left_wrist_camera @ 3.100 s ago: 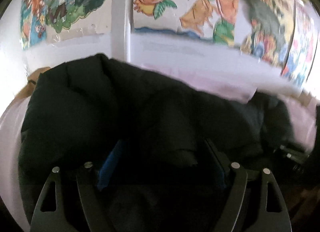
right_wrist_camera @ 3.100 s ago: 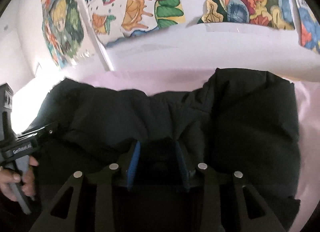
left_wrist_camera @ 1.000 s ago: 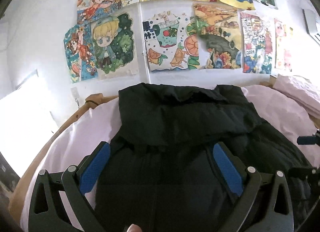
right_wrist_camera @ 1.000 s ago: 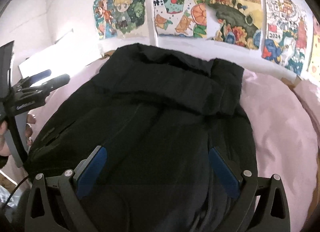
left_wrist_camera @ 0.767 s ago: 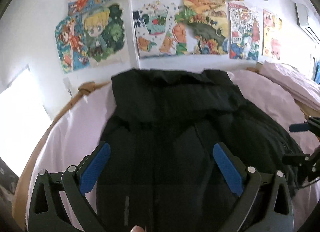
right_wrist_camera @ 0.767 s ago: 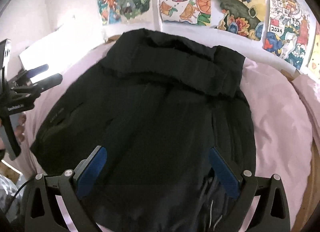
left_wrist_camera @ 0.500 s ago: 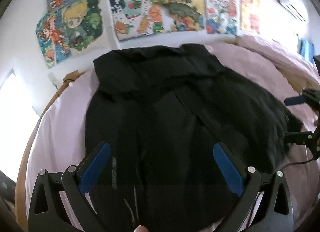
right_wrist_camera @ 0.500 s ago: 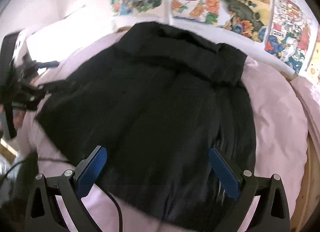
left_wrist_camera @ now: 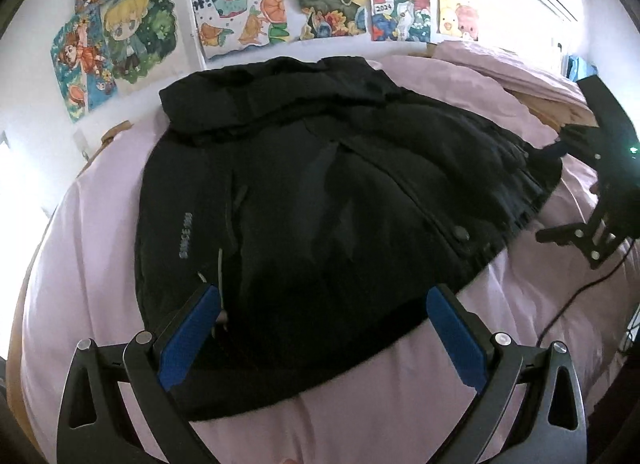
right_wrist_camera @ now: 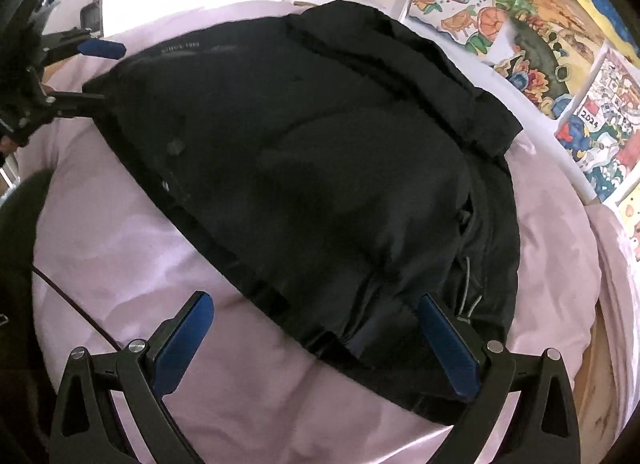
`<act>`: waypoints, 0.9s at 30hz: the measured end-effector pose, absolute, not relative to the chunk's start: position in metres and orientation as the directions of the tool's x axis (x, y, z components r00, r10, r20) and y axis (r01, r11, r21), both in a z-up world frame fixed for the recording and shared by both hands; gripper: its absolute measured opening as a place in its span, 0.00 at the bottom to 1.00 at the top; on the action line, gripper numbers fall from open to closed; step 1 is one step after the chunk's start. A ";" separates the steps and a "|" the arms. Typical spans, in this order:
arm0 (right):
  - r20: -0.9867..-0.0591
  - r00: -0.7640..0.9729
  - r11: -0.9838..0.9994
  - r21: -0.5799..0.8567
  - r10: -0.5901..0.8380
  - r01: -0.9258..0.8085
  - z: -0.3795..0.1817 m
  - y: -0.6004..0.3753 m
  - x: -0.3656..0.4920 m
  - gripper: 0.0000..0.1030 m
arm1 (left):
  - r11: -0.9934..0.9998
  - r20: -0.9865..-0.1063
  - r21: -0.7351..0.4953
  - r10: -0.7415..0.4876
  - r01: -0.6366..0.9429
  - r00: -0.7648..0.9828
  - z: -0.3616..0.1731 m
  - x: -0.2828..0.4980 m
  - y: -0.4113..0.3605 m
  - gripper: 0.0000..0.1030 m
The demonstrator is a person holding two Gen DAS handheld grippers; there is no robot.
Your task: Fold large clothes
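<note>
A large black padded jacket [left_wrist_camera: 320, 200] lies spread on a bed with a pink sheet [left_wrist_camera: 400, 404], its folded-over top part toward the wall. It also shows in the right wrist view [right_wrist_camera: 320, 168]. My left gripper [left_wrist_camera: 320, 328] is open and empty, held above the jacket's near hem. My right gripper [right_wrist_camera: 316, 328] is open and empty, above the jacket's other near edge. Each gripper appears in the other's view: the right one [left_wrist_camera: 560, 192] at the jacket's right edge, the left one [right_wrist_camera: 92, 72] at its left edge.
Colourful drawings [left_wrist_camera: 280, 12] cover the white wall behind the bed. Folded pink bedding [left_wrist_camera: 500, 64] lies at the far right. A wooden bed frame [right_wrist_camera: 600, 384] edges the mattress. A black cable [right_wrist_camera: 80, 316] runs across the sheet.
Both grippers let go of the jacket, opened wide and pulled back. The jacket now lies folded on the bed, and more of the pink sheet shows in front.
</note>
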State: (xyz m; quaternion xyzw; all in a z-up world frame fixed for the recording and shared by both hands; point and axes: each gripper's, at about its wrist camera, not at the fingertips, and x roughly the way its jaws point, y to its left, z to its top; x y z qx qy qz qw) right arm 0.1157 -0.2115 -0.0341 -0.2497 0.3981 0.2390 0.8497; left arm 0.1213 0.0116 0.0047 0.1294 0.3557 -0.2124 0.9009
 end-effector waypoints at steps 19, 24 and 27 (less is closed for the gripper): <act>-0.606 0.792 0.580 -0.672 -0.074 -0.461 -0.082 -0.207 0.111 1.00 | 0.806 -0.588 0.478 -0.002 0.349 0.809 -0.061 0.105 0.001 0.99; -0.547 0.826 0.521 -0.749 -0.136 -0.410 -0.089 -0.207 0.109 1.00 | 0.800 -0.532 0.534 0.067 0.273 0.844 -0.058 0.107 0.002 0.98; -0.565 0.805 0.505 -0.756 -0.182 -0.416 -0.095 -0.207 0.110 1.00 | 0.845 -0.537 0.480 0.072 0.235 0.840 -0.046 0.114 0.018 0.98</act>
